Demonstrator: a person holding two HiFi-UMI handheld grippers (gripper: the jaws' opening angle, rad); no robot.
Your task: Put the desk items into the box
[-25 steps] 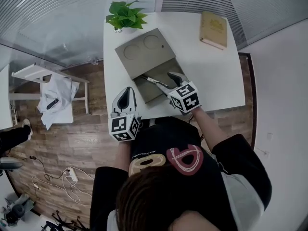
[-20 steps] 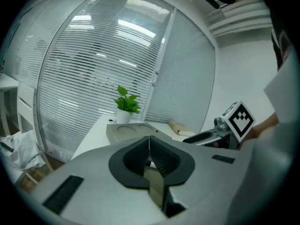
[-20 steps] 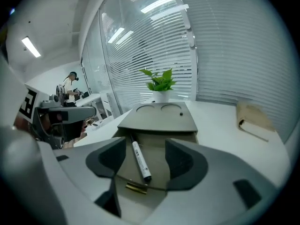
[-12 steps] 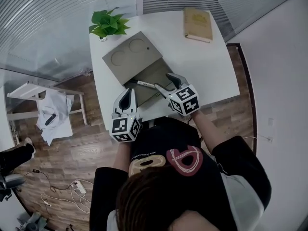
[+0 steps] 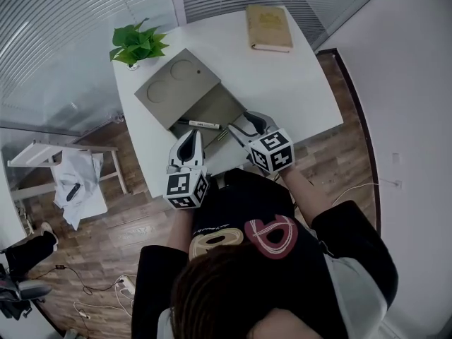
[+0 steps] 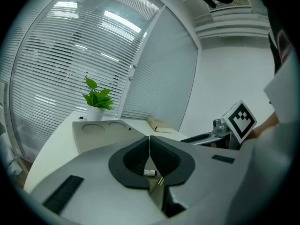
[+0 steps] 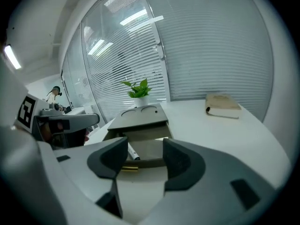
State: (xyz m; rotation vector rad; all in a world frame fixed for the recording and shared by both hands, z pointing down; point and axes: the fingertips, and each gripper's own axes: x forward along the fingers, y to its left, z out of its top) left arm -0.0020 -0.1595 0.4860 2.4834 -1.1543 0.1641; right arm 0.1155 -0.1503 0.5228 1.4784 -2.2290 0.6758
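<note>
A grey-brown box (image 5: 185,83) stands on the white table (image 5: 296,83), its lid with two round hollows slid back over an open tray (image 5: 220,110). In the tray lies a white pen (image 5: 200,124) (image 7: 132,153). A short brass-coloured stick (image 7: 126,168) rests at the tray's near edge. My right gripper (image 5: 244,121) (image 7: 144,146) hovers just before the tray, jaws wide and closing, nothing between them. At the table's front edge my left gripper (image 5: 191,135) (image 6: 149,139) is shut and empty.
A tan book (image 5: 268,28) (image 7: 224,106) lies at the far right of the table. A potted green plant (image 5: 134,44) (image 7: 138,90) stands at the far left corner behind the box. Wooden floor and a low white rack (image 5: 63,182) are to the left.
My right gripper has drawn back from the pen's end toward the table's front edge. The pen stays in the tray. The left gripper has hardly moved. The head camera has shifted.
</note>
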